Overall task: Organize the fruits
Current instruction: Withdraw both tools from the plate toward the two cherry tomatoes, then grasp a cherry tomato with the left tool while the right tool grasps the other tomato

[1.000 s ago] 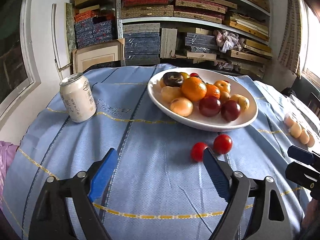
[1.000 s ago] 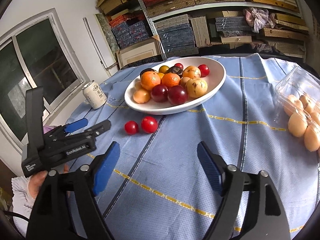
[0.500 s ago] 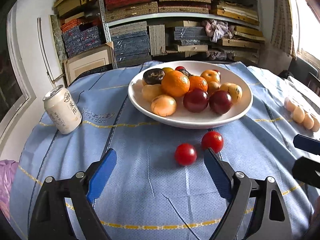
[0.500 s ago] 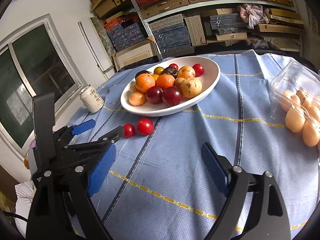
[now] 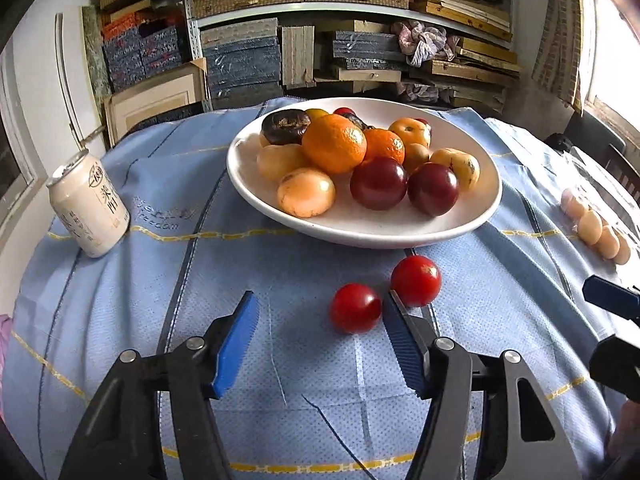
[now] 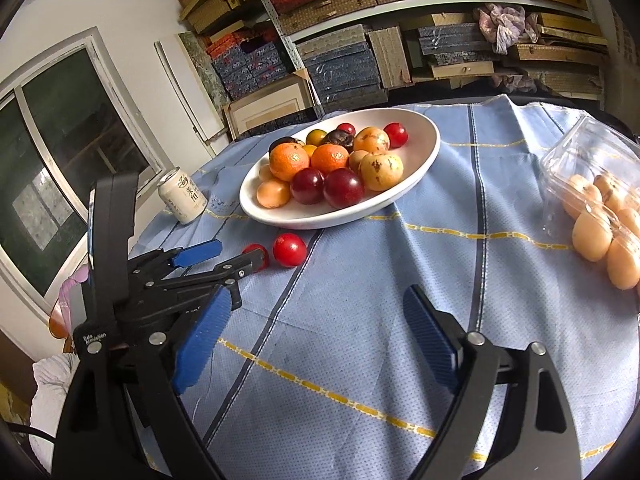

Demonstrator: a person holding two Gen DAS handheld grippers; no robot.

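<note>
Two red tomatoes (image 5: 355, 308) lay on the surface (image 5: 280, 380) just before the white bowl (image 5: 360, 232); my left gripper (image 5: 320, 320) stood spread beside the nearer one, my right gripper (image 6: 316, 332) spread too.

Home storeroom: box-stacked shelves (image 5: 352, 32), clothed table (image 5: 280, 380)

2 red tomatoes (image 5: 355, 308) (image 5: 416, 281) on cloth, just in front of white fruit-filled bowl (image 5: 486, 208)
</note>
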